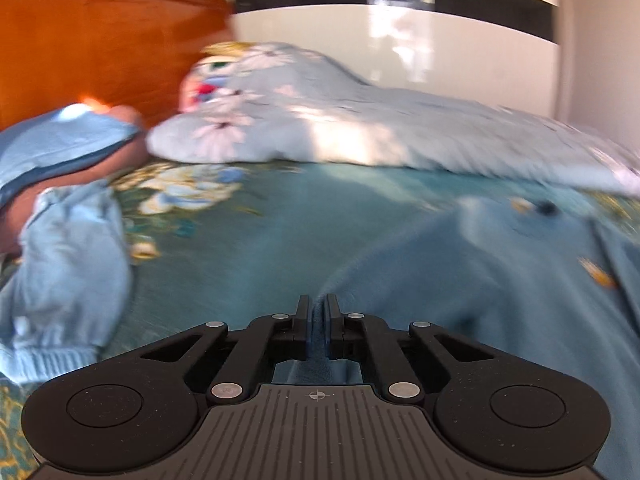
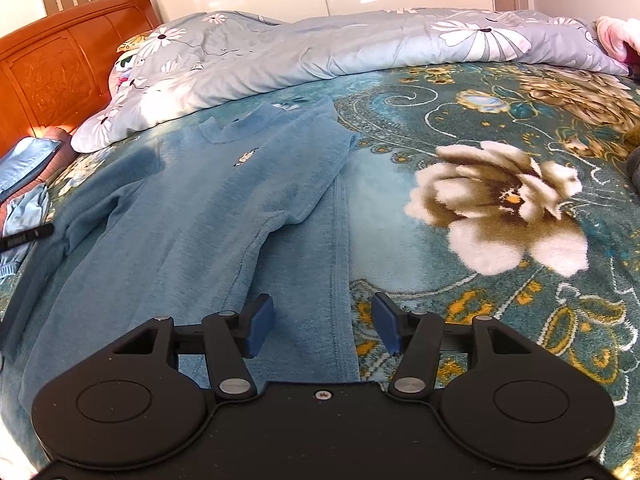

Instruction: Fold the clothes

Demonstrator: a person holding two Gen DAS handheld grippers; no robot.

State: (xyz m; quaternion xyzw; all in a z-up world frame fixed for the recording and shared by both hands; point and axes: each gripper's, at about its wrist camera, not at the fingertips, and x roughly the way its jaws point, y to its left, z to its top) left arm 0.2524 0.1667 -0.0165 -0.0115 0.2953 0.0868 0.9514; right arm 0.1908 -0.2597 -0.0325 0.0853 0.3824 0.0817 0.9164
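Left gripper [image 1: 319, 326] pinched closed on a fold of the blue sweater [image 1: 460, 280]; fabric runs up and right from its tips. That view is motion-blurred. Right gripper [image 2: 323, 326] wide open, empty, low over the sweater's [image 2: 208, 208] right side seam, which sits between the fingers. Only the right view shows the sweater spread flat on the floral blanket [image 2: 500, 200], collar pointing away. Beyond it: bunched duvet [image 2: 320, 48], then wooden headboard [image 2: 60, 68].

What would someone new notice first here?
Probably the blue sweater spread flat on the teal floral bedspread, its right sleeve already folded across. The left gripper is shut on its fabric, while the right gripper hangs open over the hem. A flowered duvet is bunched behind.
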